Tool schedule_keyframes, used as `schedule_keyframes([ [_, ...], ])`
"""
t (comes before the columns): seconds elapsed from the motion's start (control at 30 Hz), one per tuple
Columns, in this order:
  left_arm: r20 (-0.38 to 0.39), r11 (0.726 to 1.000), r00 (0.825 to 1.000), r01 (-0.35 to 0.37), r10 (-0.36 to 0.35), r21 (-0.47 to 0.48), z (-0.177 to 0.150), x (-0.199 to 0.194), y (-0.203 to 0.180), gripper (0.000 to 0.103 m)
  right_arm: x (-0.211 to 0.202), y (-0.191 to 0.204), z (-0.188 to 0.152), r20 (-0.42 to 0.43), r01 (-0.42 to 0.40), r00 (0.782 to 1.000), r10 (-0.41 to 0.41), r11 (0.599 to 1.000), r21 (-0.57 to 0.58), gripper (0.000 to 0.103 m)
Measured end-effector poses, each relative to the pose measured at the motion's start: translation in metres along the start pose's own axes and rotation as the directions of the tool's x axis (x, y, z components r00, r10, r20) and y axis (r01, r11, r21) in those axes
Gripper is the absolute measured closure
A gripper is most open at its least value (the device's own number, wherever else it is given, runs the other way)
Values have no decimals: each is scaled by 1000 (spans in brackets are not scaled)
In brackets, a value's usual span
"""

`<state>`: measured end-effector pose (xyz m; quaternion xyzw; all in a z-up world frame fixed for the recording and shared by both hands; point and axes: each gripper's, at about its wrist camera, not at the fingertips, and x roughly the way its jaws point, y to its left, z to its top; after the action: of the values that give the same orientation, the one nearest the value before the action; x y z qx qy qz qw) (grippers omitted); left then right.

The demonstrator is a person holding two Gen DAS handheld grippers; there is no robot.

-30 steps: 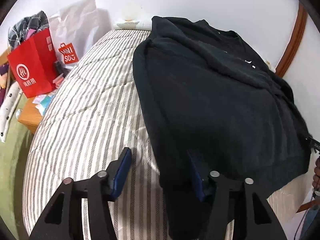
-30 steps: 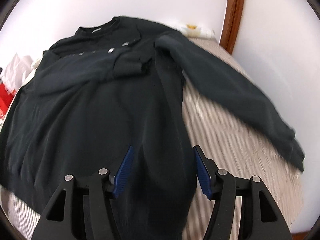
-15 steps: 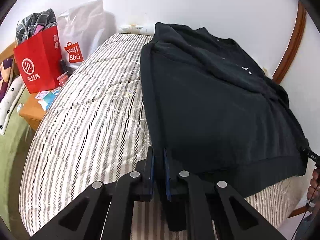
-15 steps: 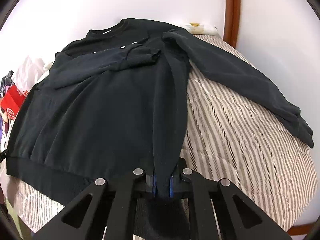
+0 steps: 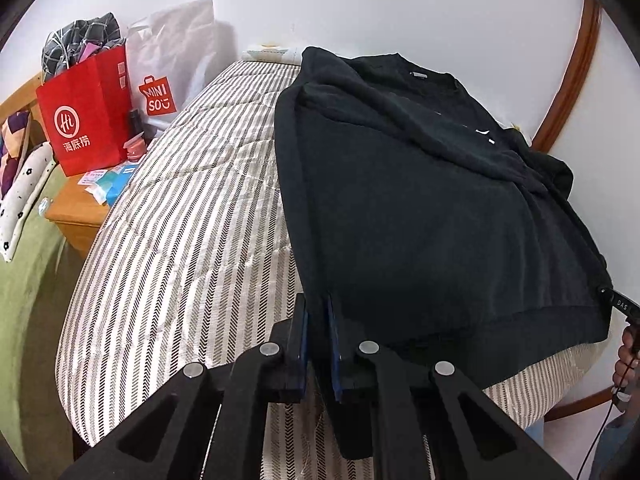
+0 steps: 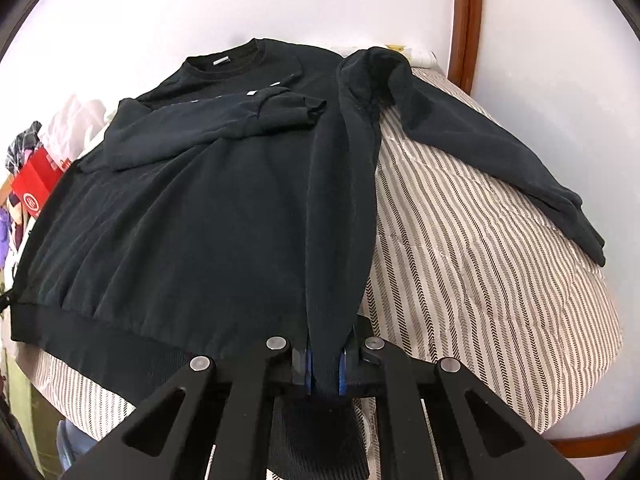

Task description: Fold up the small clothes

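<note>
A black long-sleeved sweatshirt (image 5: 420, 208) lies spread on a striped bed (image 5: 192, 232); it also shows in the right wrist view (image 6: 208, 216). My left gripper (image 5: 318, 320) is shut on the sweatshirt's bottom hem at its left corner. My right gripper (image 6: 325, 364) is shut on the hem at the right corner, with the side seam pulled up into a ridge. One sleeve (image 6: 224, 128) is folded across the chest. The other sleeve (image 6: 492, 152) lies out over the striped bed (image 6: 480, 280).
A red paper bag (image 5: 86, 116) and a white Miniso bag (image 5: 172, 76) stand on a wooden bedside table (image 5: 76, 208) to the left of the bed. A white wall runs behind the bed. A brown wooden frame (image 6: 464, 20) stands at the far right.
Both grippers were open around the hem a second ago and have since shut on it. They have pulled back slightly, drawing the bottom corners of the sweatshirt taut.
</note>
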<state>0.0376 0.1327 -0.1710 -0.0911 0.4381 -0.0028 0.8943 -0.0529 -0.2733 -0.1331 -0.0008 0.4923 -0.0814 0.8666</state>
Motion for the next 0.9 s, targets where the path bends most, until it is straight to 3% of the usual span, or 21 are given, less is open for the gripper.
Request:
schedule_keyframes([
  [0.1, 9, 1000, 1000, 3, -3, -1, 2, -5, -2, 90, 3, 2, 10, -30, 22, 999, -22, 1000, -9, 89],
  [0.27, 32, 1000, 999, 7, -7, -13, 15, -15, -2, 86, -11, 11, 29, 15, 53, 999, -52, 997, -53, 79],
  [0.33, 39, 1000, 999, 2, -2, -19, 26, -17, 0, 77, -18, 17, 43, 46, 56, 998, -53, 997, -62, 63],
  [0.43, 45, 999, 999, 14, -13, -41, 40, -17, 1, 59, -25, 28, 66, 94, 50, 995, -42, 995, -81, 57],
  [0.5, 58, 999, 998, 8, -6, -44, 49, -15, 0, 53, -23, 38, 86, 114, 29, 993, -19, 995, -93, 54],
  [0.67, 54, 999, 999, 0, 3, -51, 77, 0, -4, 53, 7, 58, 134, 124, 11, 992, 3, 994, -112, 52],
  [0.9, 40, 999, 999, -20, 21, -44, 122, 36, -6, 53, 80, 73, 195, 51, -16, 998, 23, 990, -141, 52],
])
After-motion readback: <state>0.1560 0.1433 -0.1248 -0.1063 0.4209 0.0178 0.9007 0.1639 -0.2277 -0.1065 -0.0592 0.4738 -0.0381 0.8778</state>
